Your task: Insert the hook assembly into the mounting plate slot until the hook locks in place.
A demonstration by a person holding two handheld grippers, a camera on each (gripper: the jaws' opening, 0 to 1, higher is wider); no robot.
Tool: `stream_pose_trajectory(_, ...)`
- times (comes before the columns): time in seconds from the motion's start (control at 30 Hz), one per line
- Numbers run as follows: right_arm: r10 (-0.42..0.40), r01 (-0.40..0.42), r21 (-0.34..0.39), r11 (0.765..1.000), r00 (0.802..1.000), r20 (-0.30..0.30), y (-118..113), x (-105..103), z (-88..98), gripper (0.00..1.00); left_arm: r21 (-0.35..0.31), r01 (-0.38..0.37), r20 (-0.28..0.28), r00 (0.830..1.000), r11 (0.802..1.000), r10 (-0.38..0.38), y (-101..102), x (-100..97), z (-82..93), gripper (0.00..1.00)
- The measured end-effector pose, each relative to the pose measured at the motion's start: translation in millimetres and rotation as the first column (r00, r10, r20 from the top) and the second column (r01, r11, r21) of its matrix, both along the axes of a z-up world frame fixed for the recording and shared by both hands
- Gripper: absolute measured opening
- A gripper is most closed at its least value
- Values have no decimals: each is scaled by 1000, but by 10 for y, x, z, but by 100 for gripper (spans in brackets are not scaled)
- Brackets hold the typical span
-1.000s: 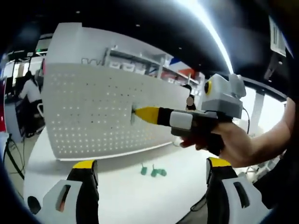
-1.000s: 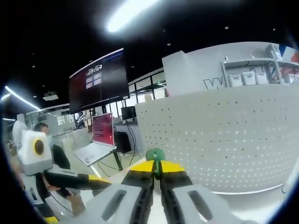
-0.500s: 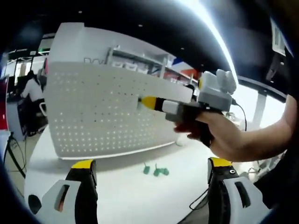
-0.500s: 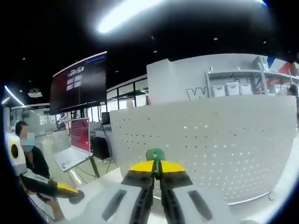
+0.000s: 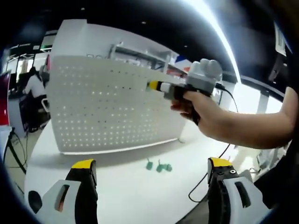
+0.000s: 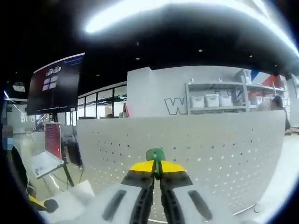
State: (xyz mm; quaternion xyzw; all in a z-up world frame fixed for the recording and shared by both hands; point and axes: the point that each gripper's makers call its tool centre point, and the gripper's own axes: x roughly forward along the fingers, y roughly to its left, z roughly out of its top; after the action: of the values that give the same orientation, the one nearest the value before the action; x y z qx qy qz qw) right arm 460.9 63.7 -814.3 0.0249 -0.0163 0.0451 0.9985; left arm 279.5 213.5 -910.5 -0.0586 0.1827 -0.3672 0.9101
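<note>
White pegboard (image 6: 205, 154) faces right gripper (image 6: 157, 169) pinching green hook (image 6: 155, 155); left gripper (image 5: 149, 186) fingers spread.

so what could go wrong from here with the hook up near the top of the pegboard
1. The right claw pinches the green hook by a small part at its tips, so it may twist or slip when pushed against the pegboard.
2. The holes are small and closely spaced, so the hook could land in the wrong one and fail to lock.
3. The spare green hooks lie on the table beside a trailing cable, which could sweep them away.
</note>
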Motion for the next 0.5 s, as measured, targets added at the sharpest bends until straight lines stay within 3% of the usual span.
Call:
stream_pose_trajectory(0.1, -20, 20, 14, 1000, 1000, -2, -74, 58, -1, 1, 5, -1, -2, 1000, 1000, 1, 10, 4, -20, 100)
stream_pose_trajectory(0.17, -42, 42, 89, 995, 999, -2, -150, 88, 17, 1, 8, 3, -6, 1000, 1000, -3, 6, 1, -33, 100)
stream_pose_trajectory(0.23, -56, 55, 61, 997, 998, 0, -201, 117, 36, 1, 7, 3, -5, 1000, 1000, -3, 10, 3, -33, 100)
stream_pose_trajectory(0.5, -92, 90, 69, 994, 996, 16, -356, 340, 128, 1, -19, -9, -14, 1000, 1000, 9, 40, 25, 2, 100)
